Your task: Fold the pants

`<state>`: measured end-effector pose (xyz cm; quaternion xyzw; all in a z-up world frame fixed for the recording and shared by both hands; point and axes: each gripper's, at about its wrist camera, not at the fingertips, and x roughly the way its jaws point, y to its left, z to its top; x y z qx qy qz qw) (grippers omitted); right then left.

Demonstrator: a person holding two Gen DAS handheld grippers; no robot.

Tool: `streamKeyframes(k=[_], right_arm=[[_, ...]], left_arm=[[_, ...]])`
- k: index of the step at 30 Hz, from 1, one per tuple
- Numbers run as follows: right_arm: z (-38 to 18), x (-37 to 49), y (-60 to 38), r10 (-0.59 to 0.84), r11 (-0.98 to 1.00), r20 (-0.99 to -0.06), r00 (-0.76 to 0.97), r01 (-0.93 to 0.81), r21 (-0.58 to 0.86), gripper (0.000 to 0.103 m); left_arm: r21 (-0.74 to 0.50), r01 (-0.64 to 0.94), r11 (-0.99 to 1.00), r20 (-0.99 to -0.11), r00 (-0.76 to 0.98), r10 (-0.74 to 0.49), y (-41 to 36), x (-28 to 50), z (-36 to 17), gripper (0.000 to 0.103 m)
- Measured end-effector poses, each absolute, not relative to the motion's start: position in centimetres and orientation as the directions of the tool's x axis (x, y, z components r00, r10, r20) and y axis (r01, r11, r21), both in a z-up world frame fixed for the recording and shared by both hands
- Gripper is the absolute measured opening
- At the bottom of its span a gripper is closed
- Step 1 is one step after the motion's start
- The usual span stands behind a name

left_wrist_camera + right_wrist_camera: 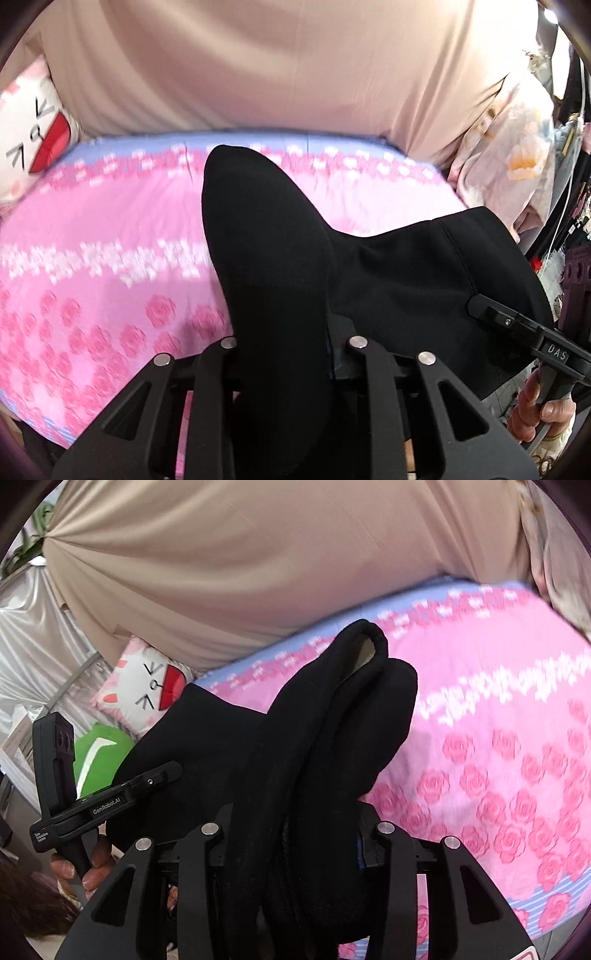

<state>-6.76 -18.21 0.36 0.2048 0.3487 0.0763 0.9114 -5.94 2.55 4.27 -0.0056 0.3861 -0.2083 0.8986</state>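
Observation:
The black pants (266,258) hang lifted above the pink rose-print bed (110,229). My left gripper (291,347) is shut on a fold of the pants, and the cloth drapes over and hides its fingertips. The pants stretch right to my right gripper (517,325), seen from the side. In the right wrist view my right gripper (295,834) is shut on a bunched part of the pants (325,738) with the hem loop on top. The left gripper (110,797) shows at the left, gripping the same cloth.
A beige curtain (258,66) hangs behind the bed (498,720). A white cat-face pillow (144,686) and a green cushion (99,753) lie at the bed's left end. Hanging clothes (517,158) and clutter stand at the right.

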Motion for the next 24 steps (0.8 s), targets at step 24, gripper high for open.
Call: streamKeyframes(k=[24], right_arm=[[18.4, -1.4, -18.5, 0.276, 0.936, -0.154, 0.949, -0.23, 0.265, 0.042]], left_arm=[[-0.064, 0.426, 0.903, -0.181, 0.884, -0.43, 3.4, -2.6, 22.1, 0.023]])
